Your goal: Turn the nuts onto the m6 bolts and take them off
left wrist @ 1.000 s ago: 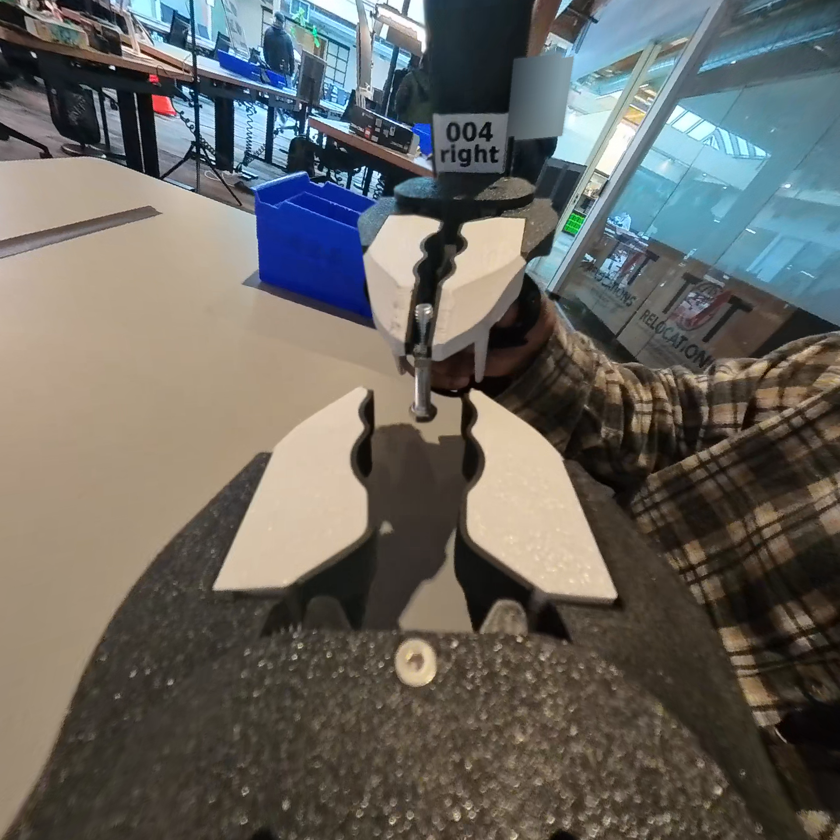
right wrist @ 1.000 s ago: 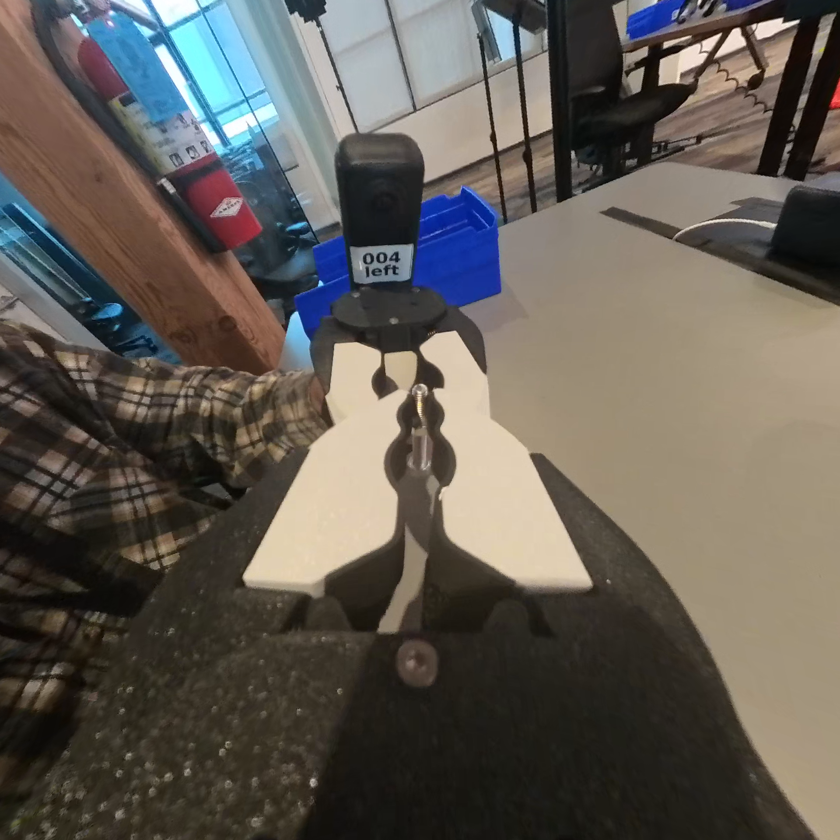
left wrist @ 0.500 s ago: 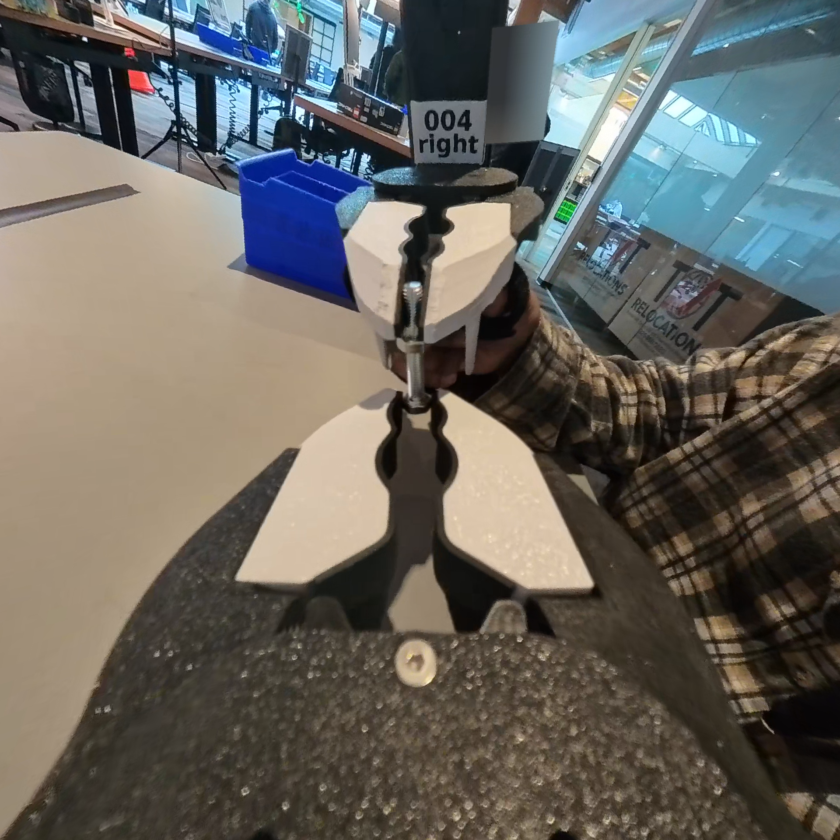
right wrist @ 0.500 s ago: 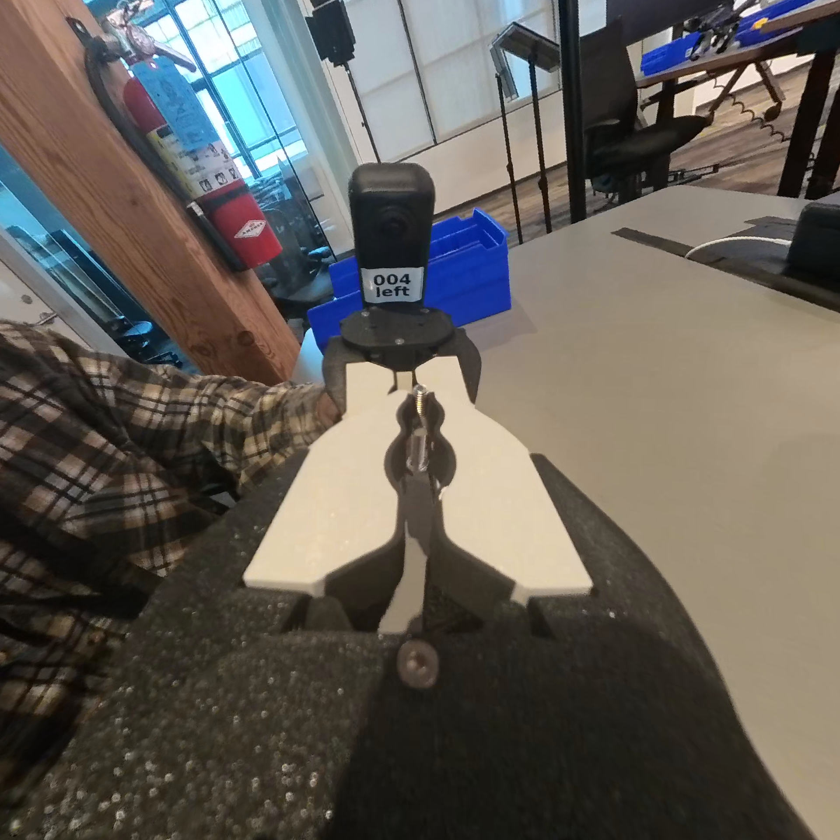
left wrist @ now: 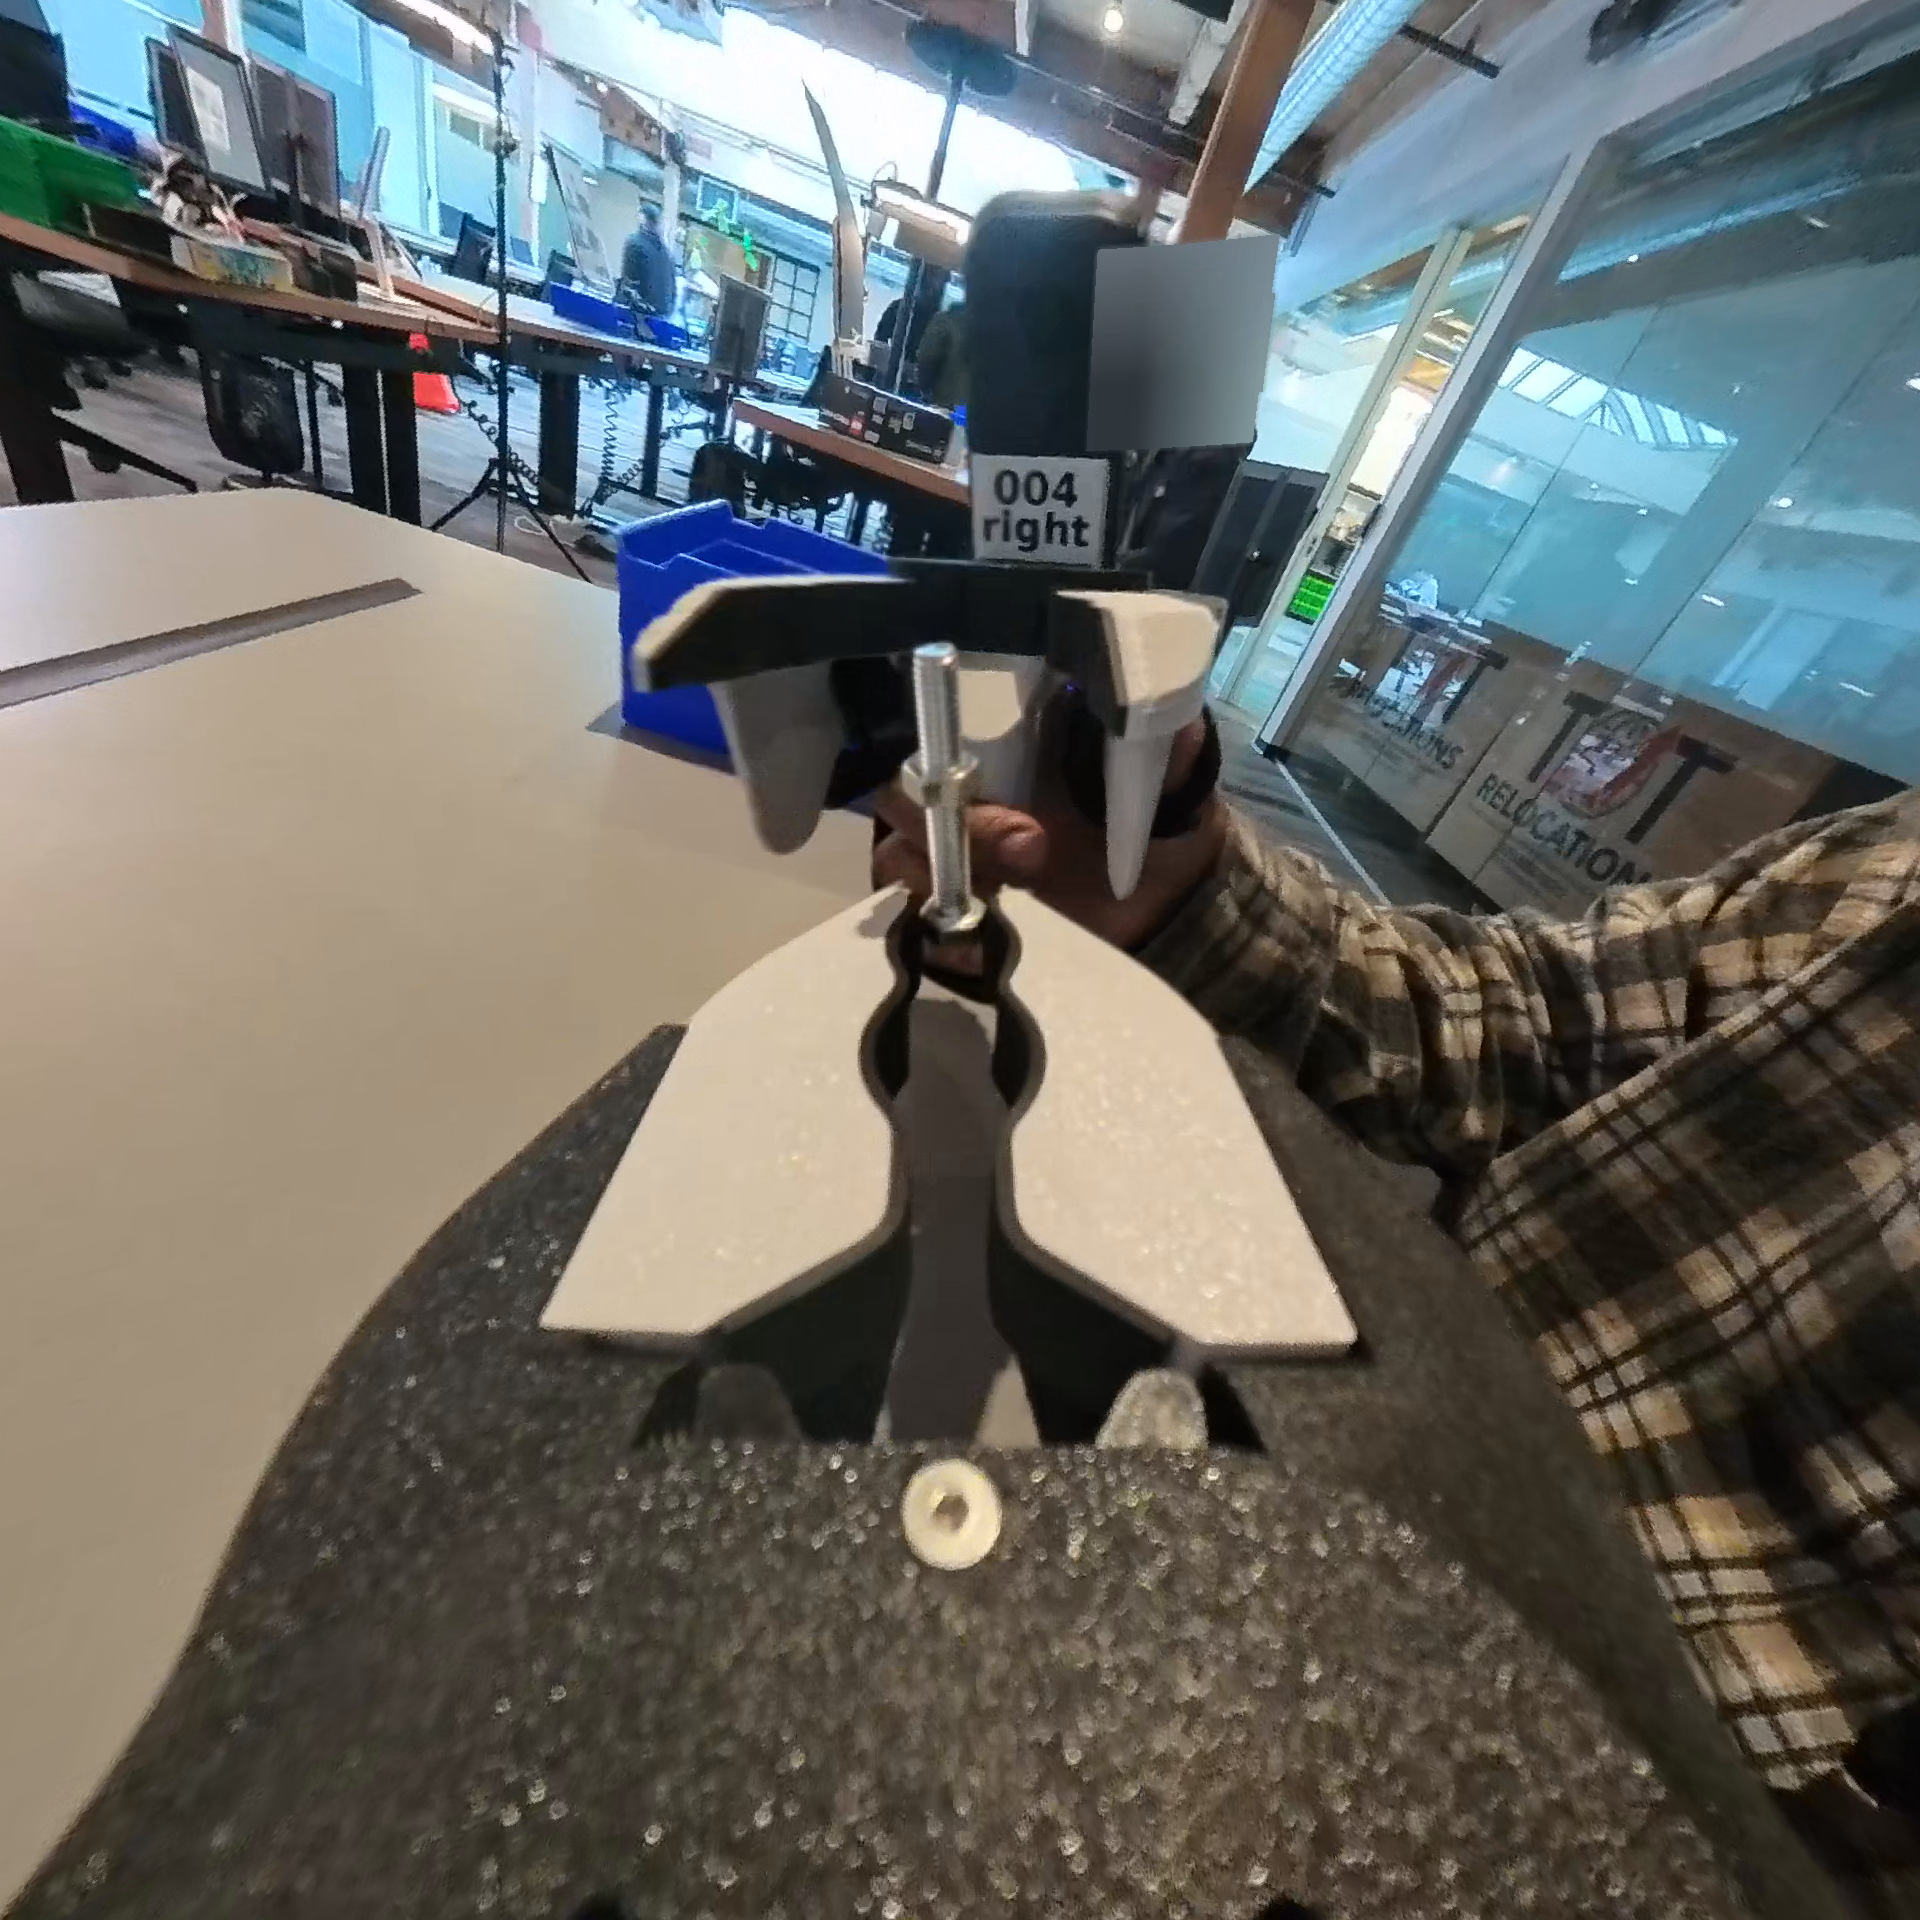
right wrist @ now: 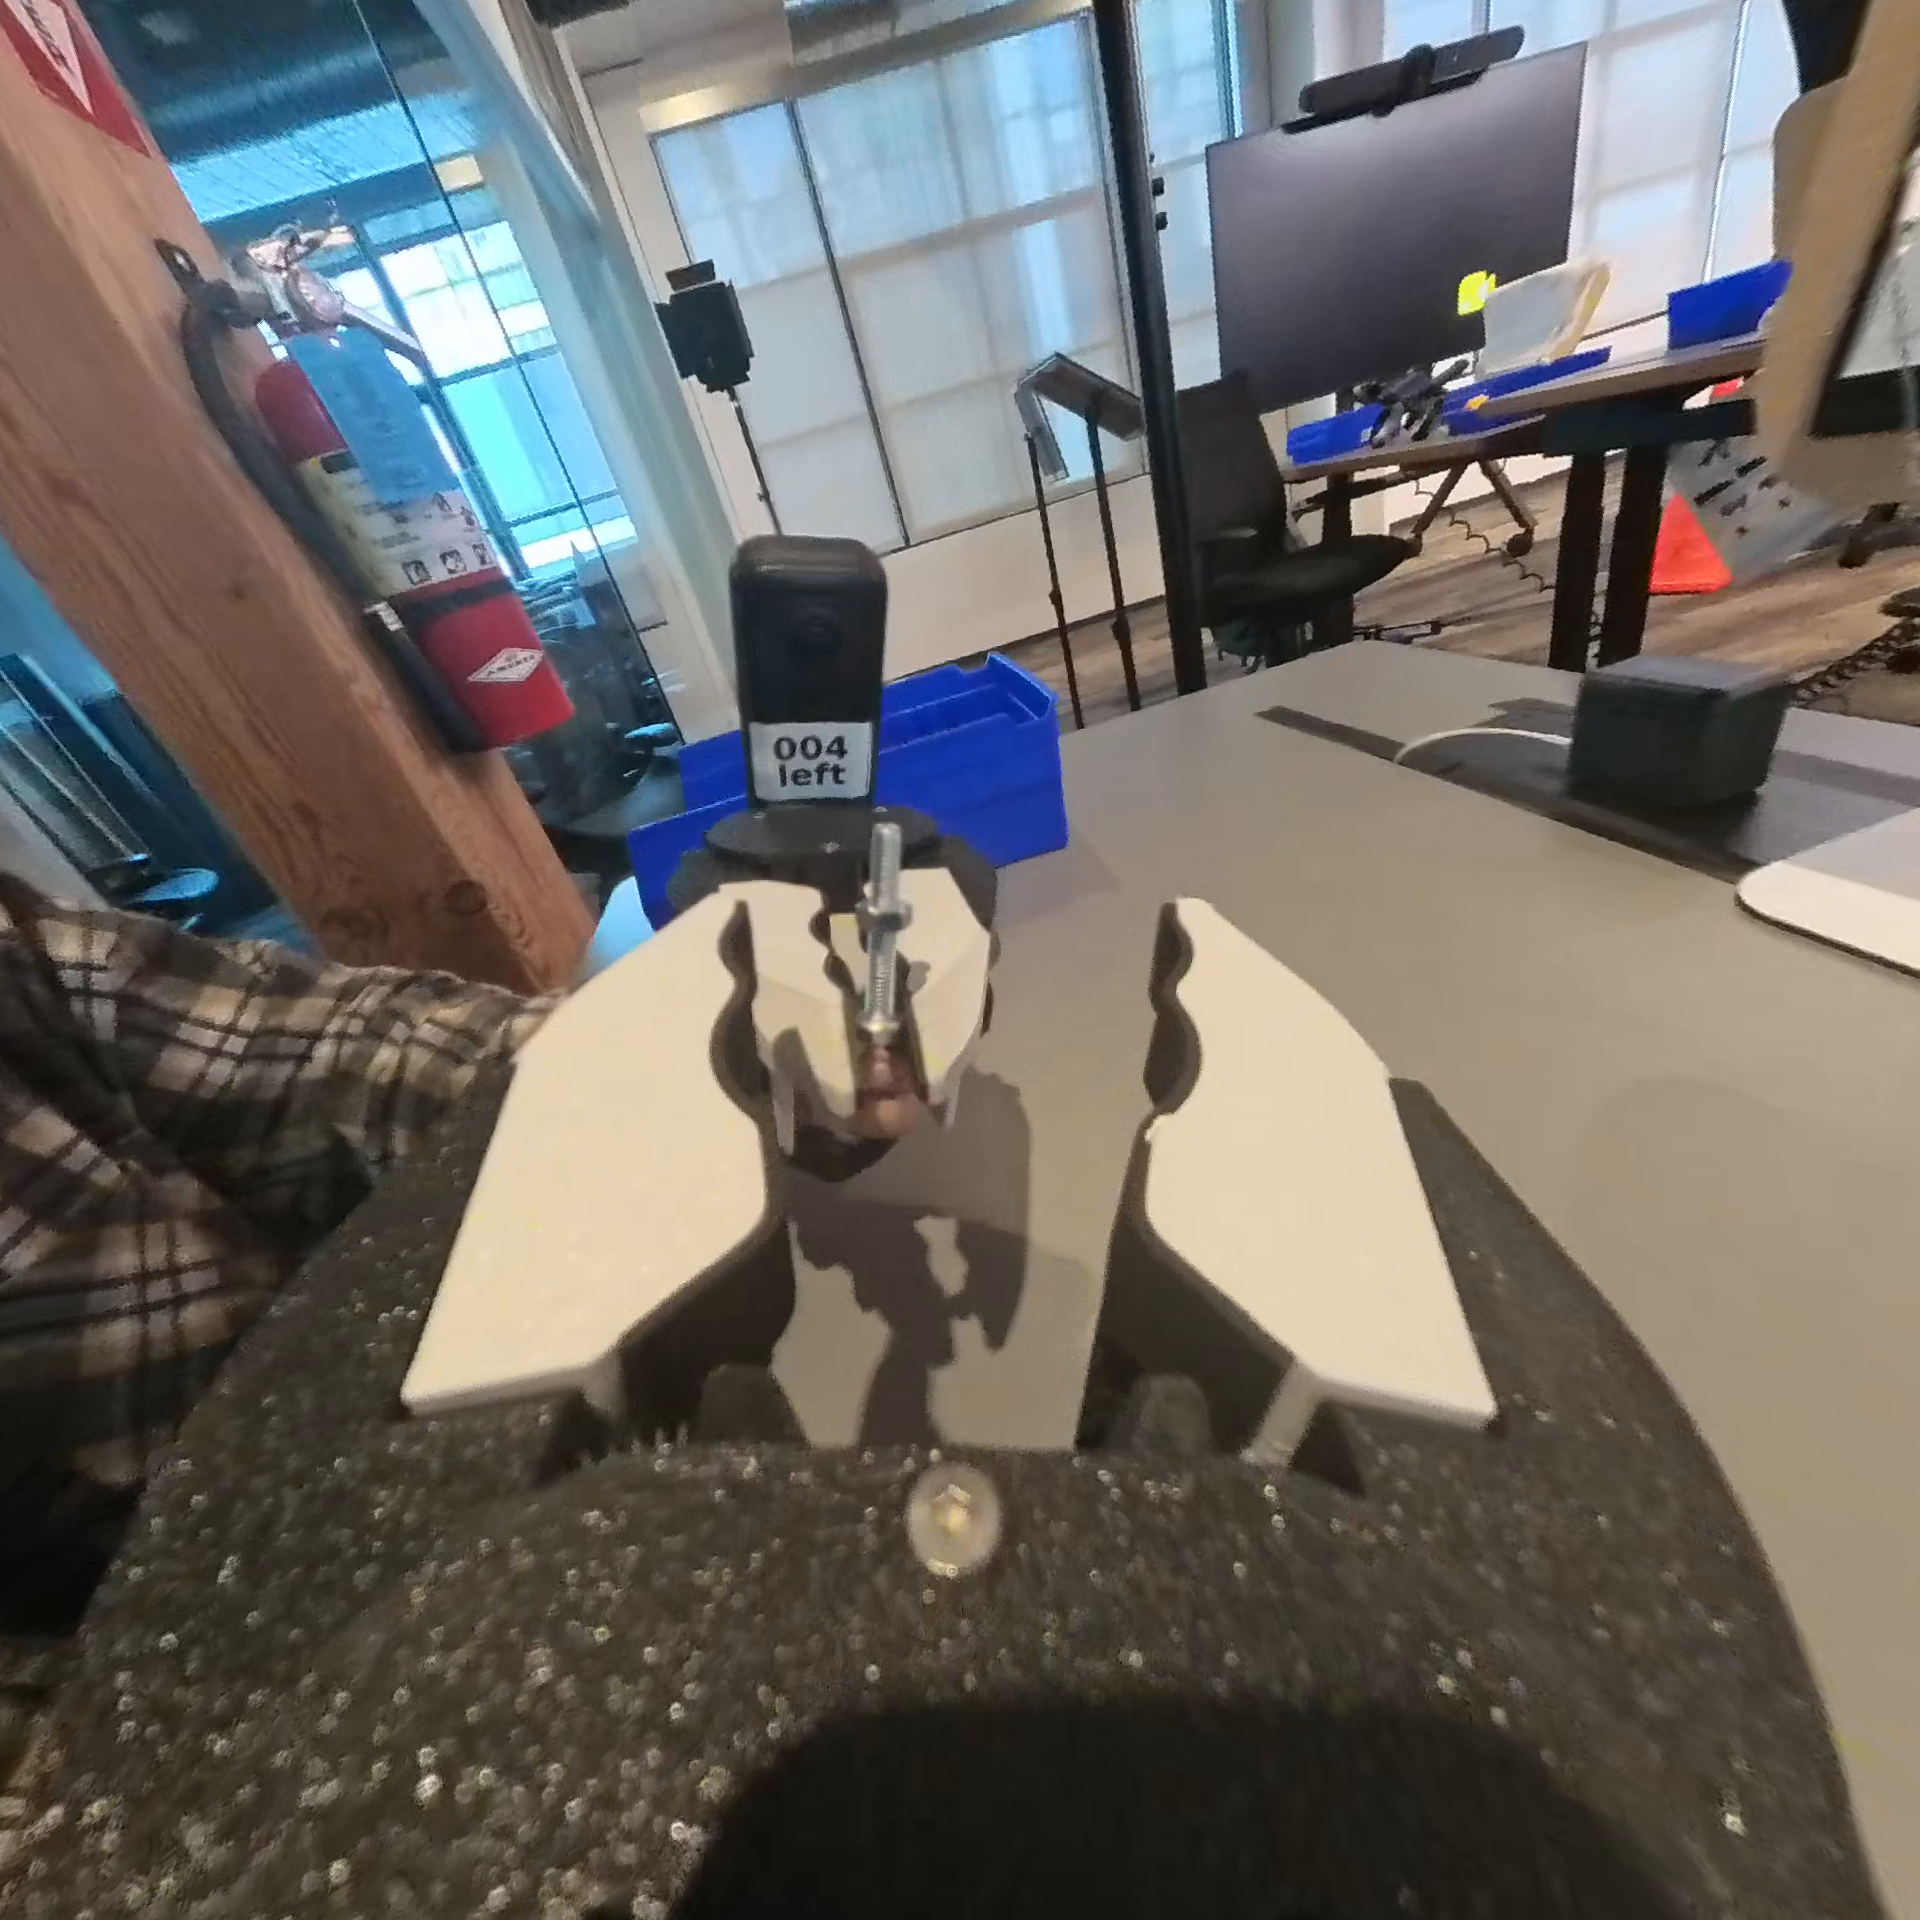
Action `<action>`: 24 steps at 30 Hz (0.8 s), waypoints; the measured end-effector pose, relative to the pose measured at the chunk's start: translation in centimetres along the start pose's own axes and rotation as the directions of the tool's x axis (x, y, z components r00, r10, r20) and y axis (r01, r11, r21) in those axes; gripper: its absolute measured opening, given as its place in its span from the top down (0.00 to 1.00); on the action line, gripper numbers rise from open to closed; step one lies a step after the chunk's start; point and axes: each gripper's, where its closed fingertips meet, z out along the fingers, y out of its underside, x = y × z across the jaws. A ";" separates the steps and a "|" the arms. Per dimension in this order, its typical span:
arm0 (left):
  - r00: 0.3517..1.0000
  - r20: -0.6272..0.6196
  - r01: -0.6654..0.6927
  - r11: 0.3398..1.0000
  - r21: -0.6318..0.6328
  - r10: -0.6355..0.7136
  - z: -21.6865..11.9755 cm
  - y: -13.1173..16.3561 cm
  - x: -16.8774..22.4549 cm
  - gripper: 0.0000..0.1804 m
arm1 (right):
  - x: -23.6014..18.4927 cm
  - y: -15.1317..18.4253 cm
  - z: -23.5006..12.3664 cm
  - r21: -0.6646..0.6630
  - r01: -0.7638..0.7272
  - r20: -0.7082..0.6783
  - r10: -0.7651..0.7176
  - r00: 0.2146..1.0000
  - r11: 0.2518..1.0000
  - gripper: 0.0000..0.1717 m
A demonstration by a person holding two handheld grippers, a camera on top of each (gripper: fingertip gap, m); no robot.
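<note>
My left gripper [left wrist: 951, 920] is shut on the head of a silver bolt [left wrist: 943, 790], which stands up from its fingertips. A nut [left wrist: 938, 774] sits partway along the thread. My right gripper [left wrist: 951, 852] faces it with its jaws wide open on either side of the bolt, and neither finger touches it. In the right wrist view my right gripper [right wrist: 953, 914] is open and empty. Beyond it, the left gripper [right wrist: 878, 1039] holds the bolt [right wrist: 881, 966] with the nut [right wrist: 883, 914] on it.
A grey table [left wrist: 312, 883] lies under both grippers. A blue bin [left wrist: 727, 561] stands at its far edge and also shows in the right wrist view [right wrist: 966, 748]. A dark box [right wrist: 1673, 727] and a white pad [right wrist: 1839, 904] sit at the right. Plaid sleeves flank the grippers.
My left gripper closed on the bolt's head while the right still held the bolt. The right gripper has now opened wide and let go, so the bolt stays in the left.
</note>
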 end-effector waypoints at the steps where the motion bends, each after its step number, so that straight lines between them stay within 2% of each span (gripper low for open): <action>1: 1.000 -0.008 -0.008 1.000 -0.002 0.008 0.1 0.0 0.2 0.94 | -0.1 0.1 0.4 -0.008 -0.003 0.007 0.003 1.000 1.000 0.57; 4: 0.999 -0.029 -0.045 0.999 0.005 0.045 0.4 -0.1 1.1 0.94 | 0.5 0.8 1.0 -0.058 -0.014 -0.026 0.012 1.000 0.998 0.57; 6: 0.996 -0.004 -0.084 0.996 -0.014 0.084 0.4 0.0 1.1 0.94 | 1.1 1.0 0.4 -0.081 -0.026 -0.056 0.022 0.998 0.996 0.54; 8: 0.995 0.011 -0.102 0.995 -0.024 0.102 0.3 0.0 0.9 0.94 | 1.5 0.5 -0.6 -0.065 -0.017 -0.083 0.011 0.996 0.998 0.56; 10: 0.993 0.015 -0.113 0.993 -0.027 0.114 0.3 0.0 1.0 0.94 | 1.1 -0.2 -0.7 -0.035 -0.022 -0.058 0.019 0.998 0.999 0.56; 13: 0.991 0.024 -0.131 0.991 -0.018 0.131 0.4 -0.1 1.1 0.94 | -0.2 0.3 0.6 -0.061 -0.024 0.010 0.024 1.000 0.998 0.54; 16: 0.989 0.031 -0.144 0.990 0.007 0.144 0.3 -0.5 1.3 0.94 | 0.6 1.1 0.5 -0.093 -0.054 -0.017 0.053 0.998 0.994 0.54; 20: 0.986 0.048 -0.161 0.987 0.010 0.160 0.2 -0.6 1.1 0.94 | 0.3 -0.5 -0.5 -0.010 -0.116 0.034 0.116 0.993 0.993 0.52; 22: 0.986 0.046 -0.164 0.986 0.008 0.163 0.4 -0.5 1.2 0.94 | -0.5 -0.1 0.7 -0.043 -0.101 0.060 0.103 0.993 0.994 0.50; 24: 0.984 0.040 -0.175 0.985 0.010 0.174 0.5 -0.4 1.5 0.94 | -0.1 1.1 1.3 -0.112 -0.082 0.025 0.086 0.996 0.990 0.49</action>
